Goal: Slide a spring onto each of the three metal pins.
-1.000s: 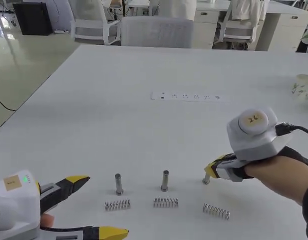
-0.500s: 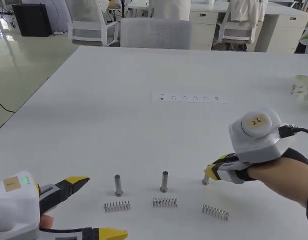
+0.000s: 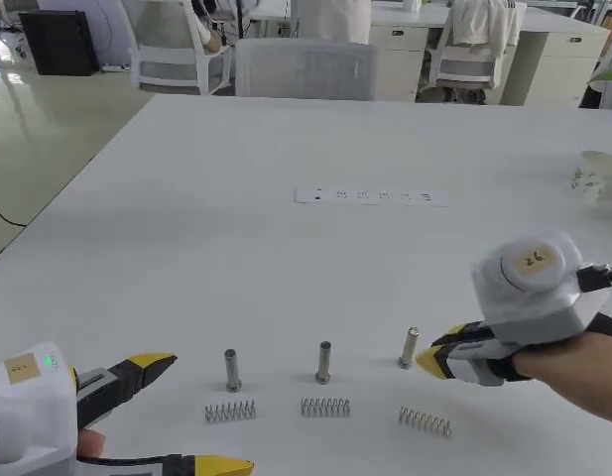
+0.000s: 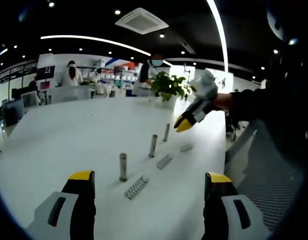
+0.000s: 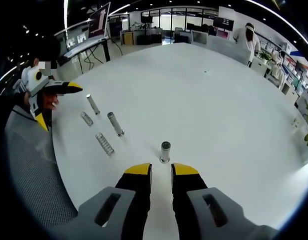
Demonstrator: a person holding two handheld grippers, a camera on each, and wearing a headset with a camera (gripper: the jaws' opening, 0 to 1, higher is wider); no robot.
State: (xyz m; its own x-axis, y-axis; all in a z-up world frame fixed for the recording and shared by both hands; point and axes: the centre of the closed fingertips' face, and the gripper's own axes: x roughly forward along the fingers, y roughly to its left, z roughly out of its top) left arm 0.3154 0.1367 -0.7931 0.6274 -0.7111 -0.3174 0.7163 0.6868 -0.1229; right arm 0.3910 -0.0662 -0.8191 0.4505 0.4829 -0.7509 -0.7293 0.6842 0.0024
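Springs [image 3: 325, 407] are lying loose on the table [image 3: 286, 258], one beside the foot of each upright pin [image 3: 324, 362], so I am judging nothing done: all three are waiting to be slid on. The right gripper [image 5: 162, 169] is hovering empty, jaws drawn to a narrow gap, with the end pin standing just beyond its tips and two springs off to its left. The left gripper [image 4: 150, 176] is gaping wide and empty, the nearest pin and spring just ahead. Its view is showing the row end-on, while the right gripper view is revealing the jaw gap that is reading as one yellow point from the head view.
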